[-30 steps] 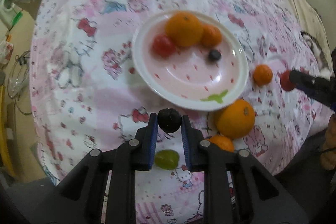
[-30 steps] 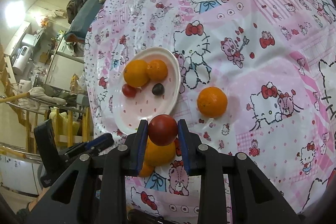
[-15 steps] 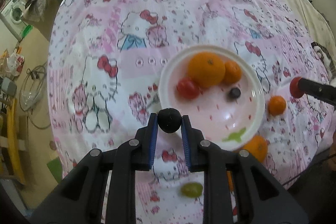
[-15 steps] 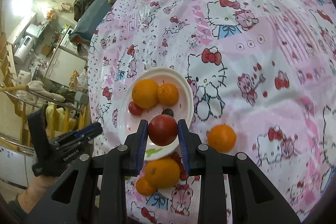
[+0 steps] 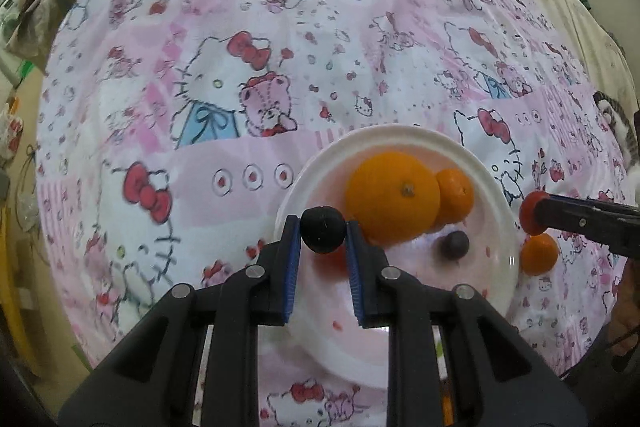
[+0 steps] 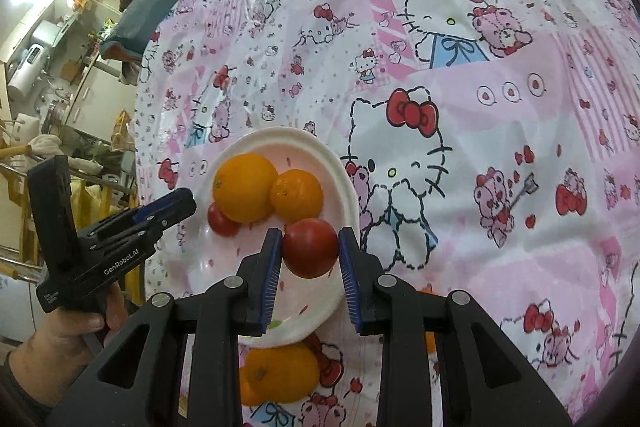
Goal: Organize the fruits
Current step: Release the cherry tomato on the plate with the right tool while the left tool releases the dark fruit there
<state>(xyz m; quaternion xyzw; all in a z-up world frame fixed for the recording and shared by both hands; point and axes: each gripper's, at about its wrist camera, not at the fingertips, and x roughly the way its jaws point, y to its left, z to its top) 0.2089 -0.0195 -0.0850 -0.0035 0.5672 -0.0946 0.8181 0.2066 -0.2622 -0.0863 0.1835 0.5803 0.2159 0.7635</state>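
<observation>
My left gripper is shut on a dark round fruit and holds it over the near left part of the white plate. The plate holds a big orange, a small orange, a dark berry and a small red tomato. My right gripper is shut on a red tomato above the plate's near right edge. It shows at the right of the left wrist view.
A small orange lies on the Hello Kitty cloth right of the plate. Another orange lies on the cloth below the plate. A cat's paw shows at the far right. Room clutter stands beyond the left edge.
Both grippers moved in over the plate with their fruit. The plate now lies closer and lower in both views; the green grape has left the left wrist view.
</observation>
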